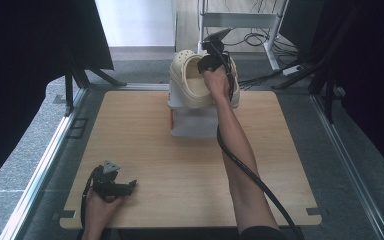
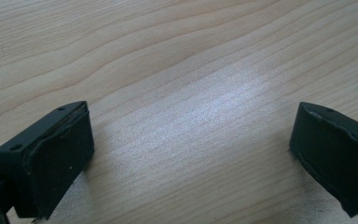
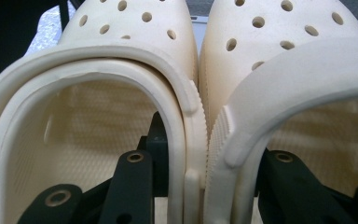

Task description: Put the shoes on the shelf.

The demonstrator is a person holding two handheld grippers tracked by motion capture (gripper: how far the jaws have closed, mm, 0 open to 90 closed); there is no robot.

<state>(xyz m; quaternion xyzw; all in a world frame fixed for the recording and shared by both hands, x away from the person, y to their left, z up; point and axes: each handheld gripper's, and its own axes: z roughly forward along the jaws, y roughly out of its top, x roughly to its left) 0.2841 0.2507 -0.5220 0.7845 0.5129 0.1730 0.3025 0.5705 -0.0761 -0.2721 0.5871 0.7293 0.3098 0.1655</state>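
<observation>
1. High view: the pair of cream clogs (image 1: 200, 80) sits at the far middle of the bench (image 1: 145, 150), held just above a white box (image 1: 192, 122). The right gripper (image 1: 214, 56) is on them, reaching forward; the left gripper (image 1: 115, 186) rests at the near left corner, well apart.
2. Left gripper view: jaws wide, nothing between them, bare bench (image 2: 177, 70) ahead.
3. Right gripper view: one jaw sits inside each clog, pinching the two touching inner walls (image 3: 204, 154). The left clog (image 3: 98, 102) and right clog (image 3: 303, 79) run lengthwise away from the jaws, toes pointing forward and up.
</observation>
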